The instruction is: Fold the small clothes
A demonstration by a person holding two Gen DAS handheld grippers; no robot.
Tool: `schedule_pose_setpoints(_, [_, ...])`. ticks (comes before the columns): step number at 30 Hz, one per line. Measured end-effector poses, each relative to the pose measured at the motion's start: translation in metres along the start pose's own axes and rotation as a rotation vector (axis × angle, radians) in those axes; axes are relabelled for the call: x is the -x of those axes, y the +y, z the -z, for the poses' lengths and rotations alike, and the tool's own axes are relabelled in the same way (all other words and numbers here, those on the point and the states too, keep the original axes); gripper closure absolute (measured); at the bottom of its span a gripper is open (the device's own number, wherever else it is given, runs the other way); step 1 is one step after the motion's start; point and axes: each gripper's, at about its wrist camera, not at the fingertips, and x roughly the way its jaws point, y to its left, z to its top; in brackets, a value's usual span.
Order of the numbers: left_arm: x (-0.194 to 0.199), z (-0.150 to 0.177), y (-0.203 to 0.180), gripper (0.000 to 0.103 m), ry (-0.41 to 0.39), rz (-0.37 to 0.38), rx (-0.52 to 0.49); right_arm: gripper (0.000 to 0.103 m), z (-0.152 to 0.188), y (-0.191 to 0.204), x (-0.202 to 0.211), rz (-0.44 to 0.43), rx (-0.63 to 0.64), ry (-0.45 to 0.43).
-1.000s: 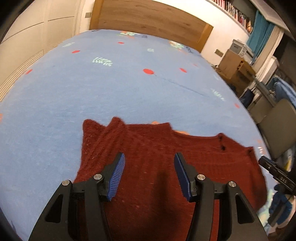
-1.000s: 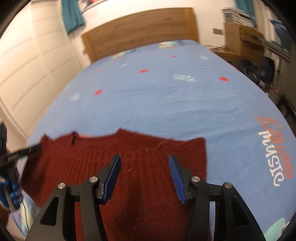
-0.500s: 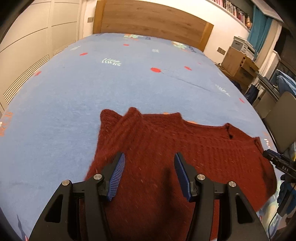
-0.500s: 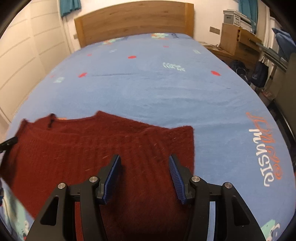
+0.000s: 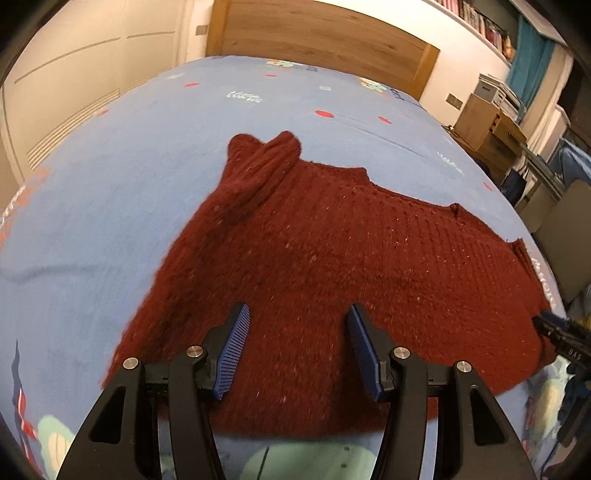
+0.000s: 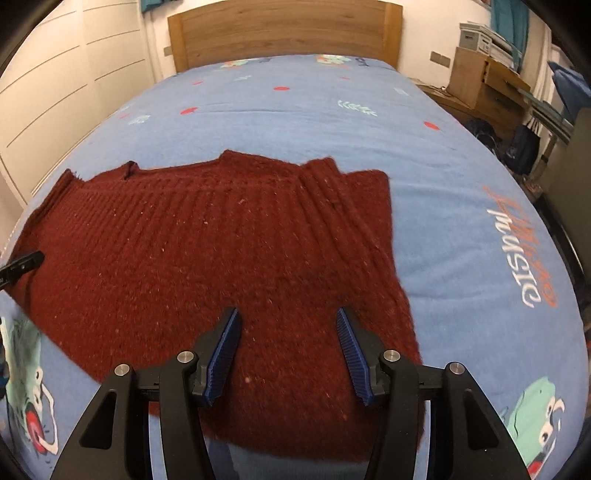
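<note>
Plainly, with the dark red knit sweater (image 5: 332,266) lying spread across the blue bedspread (image 6: 295,110), the left gripper (image 5: 297,354) and right gripper (image 6: 286,350) hung over its near half, jaws apart and empty, so a shallow pinch risked catching only the top layer and bunching the fold.

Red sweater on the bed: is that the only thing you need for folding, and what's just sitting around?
For the folding:
red sweater
left gripper, open
right gripper, open
blue bedspread underneath

Just lying about:
wooden headboard
cardboard box
dark bag
</note>
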Motion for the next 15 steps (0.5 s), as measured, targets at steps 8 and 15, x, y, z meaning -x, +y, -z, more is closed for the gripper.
schedule_pose_setpoints(8, [0.023, 0.014, 0.015, 0.054, 0.037, -0.005, 0.085, 0.047, 0.02, -0.002, 0.018, 0.015, -0.02, 0.049])
schedule_pose_setpoints(15, [0.054, 0.024, 0.025, 0.051, 0.035, 0.018, 0.167, 0.047, 0.042, 0.002, 0.043, 0.025, -0.034, 0.065])
